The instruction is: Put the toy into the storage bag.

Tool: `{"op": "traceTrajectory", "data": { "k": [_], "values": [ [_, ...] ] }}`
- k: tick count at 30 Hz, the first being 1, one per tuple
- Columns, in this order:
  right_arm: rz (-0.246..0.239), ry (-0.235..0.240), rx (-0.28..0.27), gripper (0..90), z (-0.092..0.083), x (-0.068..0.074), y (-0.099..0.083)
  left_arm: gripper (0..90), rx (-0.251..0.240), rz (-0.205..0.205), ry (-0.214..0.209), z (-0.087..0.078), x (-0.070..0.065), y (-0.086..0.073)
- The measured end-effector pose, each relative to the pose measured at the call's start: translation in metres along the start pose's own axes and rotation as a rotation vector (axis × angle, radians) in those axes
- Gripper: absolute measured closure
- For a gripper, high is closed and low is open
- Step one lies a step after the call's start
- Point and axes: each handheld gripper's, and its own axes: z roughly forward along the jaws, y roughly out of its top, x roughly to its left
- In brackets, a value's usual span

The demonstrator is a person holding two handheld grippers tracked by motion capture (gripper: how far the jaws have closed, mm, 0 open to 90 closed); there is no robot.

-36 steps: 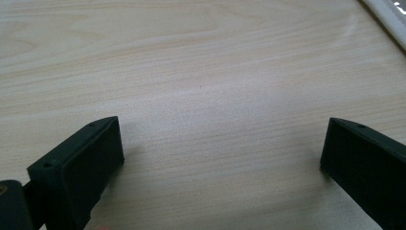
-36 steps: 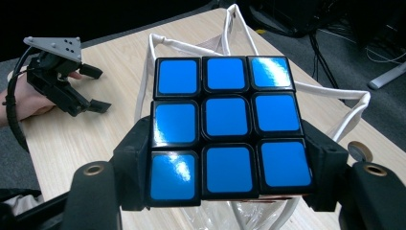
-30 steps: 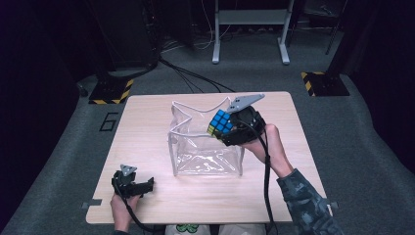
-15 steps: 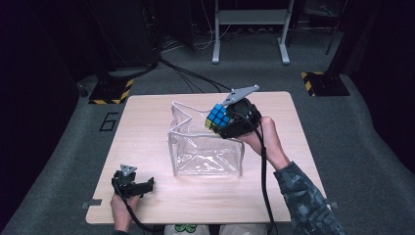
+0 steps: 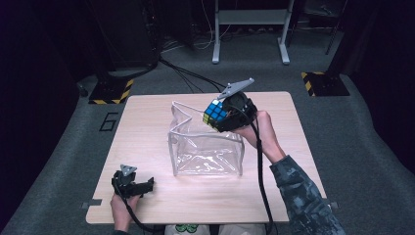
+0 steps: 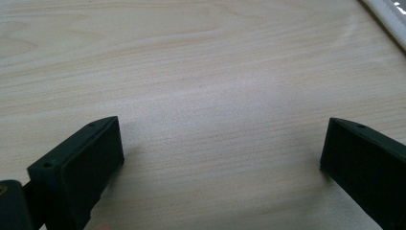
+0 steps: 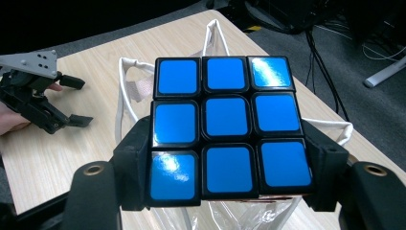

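Two hand-held grippers work at a pale wooden counter (image 5: 147, 122) seen from above. Near the middle of the counter stands a clear plastic bag with white cord trim (image 5: 205, 147), its mouth open upward. The right gripper (image 5: 222, 115), held in the person's right hand (image 5: 262, 129), hangs over the bag's far right corner, and its black fingers (image 7: 131, 158) are closed on a colourful puzzle cube with black edges (image 5: 214, 112), one on each side of it. In the right gripper view the cube's all-blue face of nine squares looks at the camera, and the bag's open mouth lies just behind and below it. The left gripper (image 5: 142, 187) rests low at the near left corner of the counter, well apart from the bag, held in the left hand (image 5: 120, 205). In the left gripper view its fingers (image 6: 81, 167) stand wide apart over bare wood with nothing between them
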Motion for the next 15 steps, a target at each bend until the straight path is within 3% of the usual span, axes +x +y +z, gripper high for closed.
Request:
{"op": "traceTrajectory", "data": {
  "k": [12,13,15],
  "values": [
    [-0.002,-0.002,0.01,33.7,0.011,-0.006,0.003,0.6,-0.001,-0.005,0.0,0.0,0.0,0.0],
    [0.018,-0.002,0.017,33.7,0.011,-0.005,0.003,0.6,0.0,-0.001,0.0,0.0,0.0,0.0],
    [0.0,-0.001,0.012,33.6,0.013,-0.007,0.004,0.6,-0.001,-0.007,0.0,0.0,0.0,0.0]
  ]
}}
